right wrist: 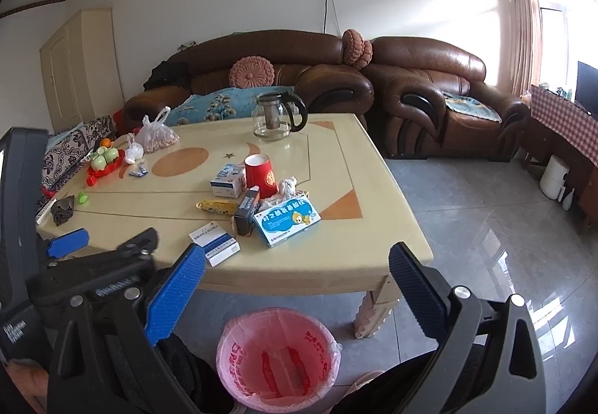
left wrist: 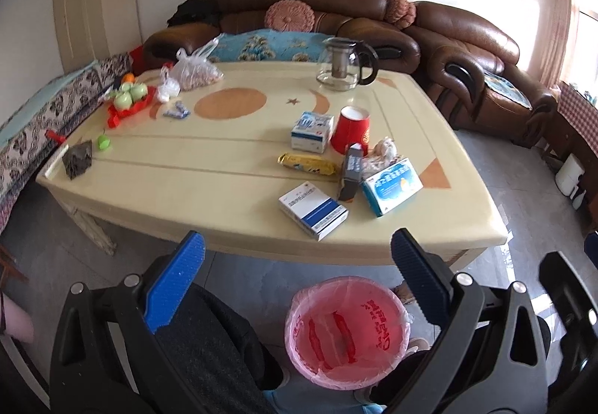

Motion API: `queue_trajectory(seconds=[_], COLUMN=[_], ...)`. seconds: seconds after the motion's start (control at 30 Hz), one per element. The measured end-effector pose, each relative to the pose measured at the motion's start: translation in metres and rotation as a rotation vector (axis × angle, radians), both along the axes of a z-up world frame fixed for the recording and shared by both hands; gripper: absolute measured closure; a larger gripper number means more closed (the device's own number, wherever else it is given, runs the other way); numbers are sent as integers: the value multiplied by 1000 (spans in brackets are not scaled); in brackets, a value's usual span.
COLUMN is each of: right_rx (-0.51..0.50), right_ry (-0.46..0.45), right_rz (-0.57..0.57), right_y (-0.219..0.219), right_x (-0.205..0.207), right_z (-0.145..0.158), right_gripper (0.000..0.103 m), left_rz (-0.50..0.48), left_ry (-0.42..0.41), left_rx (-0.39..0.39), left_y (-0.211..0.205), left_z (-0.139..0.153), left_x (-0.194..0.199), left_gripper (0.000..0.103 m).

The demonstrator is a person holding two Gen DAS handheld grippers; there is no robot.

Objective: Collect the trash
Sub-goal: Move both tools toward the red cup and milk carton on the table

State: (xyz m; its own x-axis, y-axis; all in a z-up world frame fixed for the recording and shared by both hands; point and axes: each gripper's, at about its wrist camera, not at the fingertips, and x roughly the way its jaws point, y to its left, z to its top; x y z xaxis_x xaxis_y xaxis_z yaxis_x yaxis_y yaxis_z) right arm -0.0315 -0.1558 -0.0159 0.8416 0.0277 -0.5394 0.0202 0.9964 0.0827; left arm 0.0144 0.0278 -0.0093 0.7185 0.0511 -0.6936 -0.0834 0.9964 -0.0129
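Note:
A pink-lined trash bin [left wrist: 345, 331] stands on the floor before the cream table [left wrist: 224, 197]; it also shows in the right wrist view [right wrist: 276, 358]. On the table's near right lie a white-and-blue box [left wrist: 313, 209], a light blue box [left wrist: 391, 186], a dark upright box [left wrist: 351, 172], a yellow snack wrapper [left wrist: 306, 164], a small white-blue carton [left wrist: 312, 131], a red paper cup [left wrist: 350, 131] and crumpled tissue [left wrist: 385, 148]. My left gripper [left wrist: 297, 253] is open and empty, short of the table edge above the bin. My right gripper [right wrist: 297, 264] is open and empty too.
A glass teapot [left wrist: 345, 64] stands at the table's far side. A red tray of green fruit [left wrist: 129, 100], plastic bags [left wrist: 194, 71] and a dark lump [left wrist: 78, 159] lie at the left. Brown sofas [left wrist: 474, 51] stand behind. The left gripper shows at left in the right wrist view [right wrist: 67, 244].

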Motion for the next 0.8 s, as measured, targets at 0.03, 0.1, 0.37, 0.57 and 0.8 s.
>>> queue_trajectory(seconds=[0.03,0.1,0.37,0.57,0.8], right_rx=[4,9,-14,-33,-45], right_ry=[10,19,79,119,182], right_rz=[4,5,27,68,114], right_y=[-3,-7,-16,-20,-21], right_x=[4,9,41,69,99], right_z=[-3,-8,-30,-41,-49], right_gripper=[7,7,7,7,7], left_rz=[4,18,46,21,6], left_ry=[6,25,97,155,194], left_rx=[-2,1,-1,-12,-2], left_y=[2,6,20,26,35], left_z=[-3,-10,-35,-49,-54], left_x=[2,8,34,53,77], left_gripper=[5,5,5,5,5])
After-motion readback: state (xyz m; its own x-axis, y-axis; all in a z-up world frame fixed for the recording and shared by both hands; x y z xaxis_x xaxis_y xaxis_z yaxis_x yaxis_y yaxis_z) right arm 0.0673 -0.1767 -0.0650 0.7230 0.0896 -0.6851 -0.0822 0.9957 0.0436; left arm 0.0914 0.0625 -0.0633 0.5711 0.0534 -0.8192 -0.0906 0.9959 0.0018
